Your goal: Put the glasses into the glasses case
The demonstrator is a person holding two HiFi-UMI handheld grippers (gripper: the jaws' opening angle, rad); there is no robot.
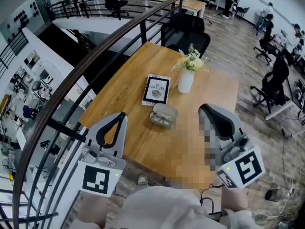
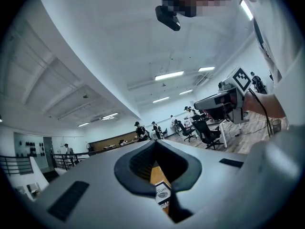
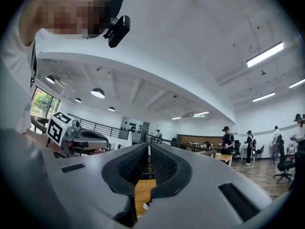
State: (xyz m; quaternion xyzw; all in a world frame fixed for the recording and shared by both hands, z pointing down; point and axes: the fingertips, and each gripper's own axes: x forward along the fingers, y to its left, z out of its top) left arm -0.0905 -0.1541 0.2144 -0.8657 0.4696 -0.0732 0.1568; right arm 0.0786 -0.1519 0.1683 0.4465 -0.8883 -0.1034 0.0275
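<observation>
Wooden table (image 1: 217, 97) lies below me, and both my grippers hang above its near edge, well apart from everything on it. My left gripper (image 1: 123, 114) has its jaws together at the tips, with nothing caught between the dark pads. In the left gripper view only a slit of tabletop and a corner of the book (image 2: 163, 192) show through the loop they form. My right gripper (image 1: 202, 108) is likewise closed and empty. In the right gripper view its ribbed pads (image 3: 163, 166) stand face to face with just a thin gap.

On the table, the glasses (image 1: 161, 119) lie inside the grey glasses case (image 1: 164, 111), which sits between my two grippers and a little beyond them. Just behind the case lies the book, flat, cover up. To its right stands a white vase (image 1: 186, 81) with pale flowers (image 1: 191, 61). A black chair (image 1: 187, 30) stands at the far end, and a dark railing (image 1: 71, 82) curves along the left side.
</observation>
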